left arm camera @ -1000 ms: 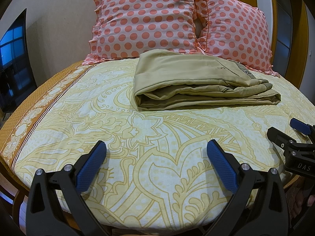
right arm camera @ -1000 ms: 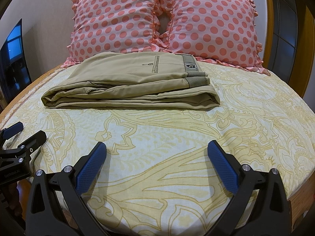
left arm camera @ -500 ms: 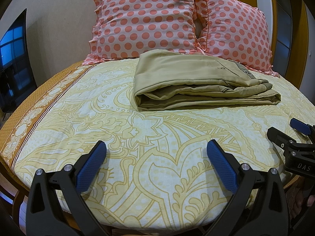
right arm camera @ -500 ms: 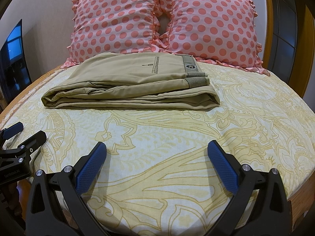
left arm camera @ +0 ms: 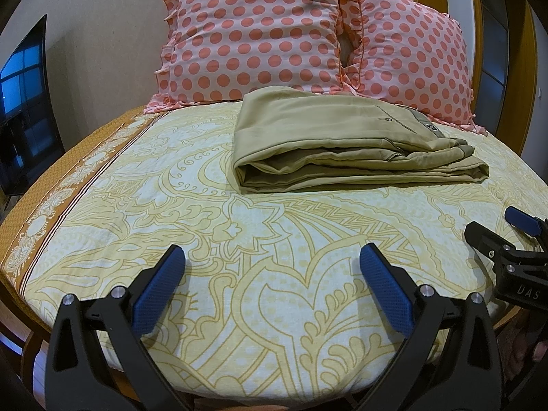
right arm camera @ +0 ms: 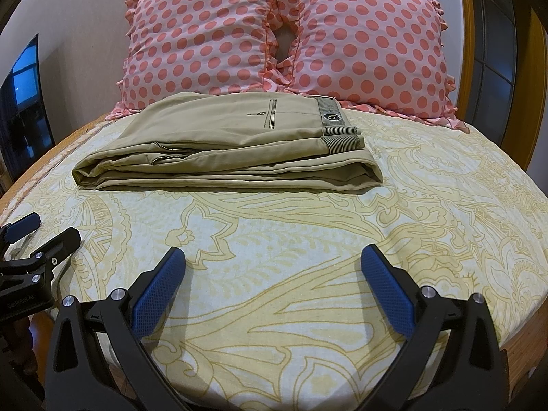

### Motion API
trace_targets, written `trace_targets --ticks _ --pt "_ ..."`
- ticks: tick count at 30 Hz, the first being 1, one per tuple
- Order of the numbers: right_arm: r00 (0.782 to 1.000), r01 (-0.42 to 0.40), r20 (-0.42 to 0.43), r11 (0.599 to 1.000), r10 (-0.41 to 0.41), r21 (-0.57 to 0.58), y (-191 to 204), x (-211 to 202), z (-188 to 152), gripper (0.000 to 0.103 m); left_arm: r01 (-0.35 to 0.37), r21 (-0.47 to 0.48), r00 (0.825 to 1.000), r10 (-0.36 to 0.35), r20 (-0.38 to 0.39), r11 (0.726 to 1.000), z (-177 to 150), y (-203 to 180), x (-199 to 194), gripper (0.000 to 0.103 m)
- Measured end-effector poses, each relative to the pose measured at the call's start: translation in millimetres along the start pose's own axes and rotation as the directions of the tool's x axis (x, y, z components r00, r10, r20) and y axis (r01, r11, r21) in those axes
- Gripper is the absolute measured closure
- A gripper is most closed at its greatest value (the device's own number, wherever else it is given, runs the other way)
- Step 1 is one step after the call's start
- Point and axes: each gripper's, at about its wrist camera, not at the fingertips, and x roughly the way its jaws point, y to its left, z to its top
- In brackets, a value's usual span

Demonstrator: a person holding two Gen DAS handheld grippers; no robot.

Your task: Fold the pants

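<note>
Khaki pants [left arm camera: 342,144] lie folded in a flat stack on the yellow patterned bed sheet [left arm camera: 239,239], in front of the pillows; they also show in the right wrist view [right arm camera: 233,147], waistband to the right. My left gripper [left arm camera: 272,257] is open and empty, near the bed's front edge, well short of the pants. My right gripper [right arm camera: 272,257] is open and empty, also near the front edge. Each gripper shows at the side of the other's view: the right one [left arm camera: 493,226] and the left one [right arm camera: 44,229].
Two pink polka-dot pillows [left arm camera: 257,37] [right arm camera: 370,44] lean on the wall behind the pants. A dark screen [left arm camera: 24,109] stands at the left. A wooden frame [right arm camera: 469,34] rises at the right. The sheet's brown border [left arm camera: 68,185] runs along the left edge.
</note>
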Motion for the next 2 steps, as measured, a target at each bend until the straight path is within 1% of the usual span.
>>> trace_targets --ticks 2 --pt "1.0 0.0 0.0 1.0 0.0 0.0 0.1 0.2 -0.1 0.001 0.0 0.001 1.0 0.0 0.0 1.0 0.1 0.1 0.1 0.002"
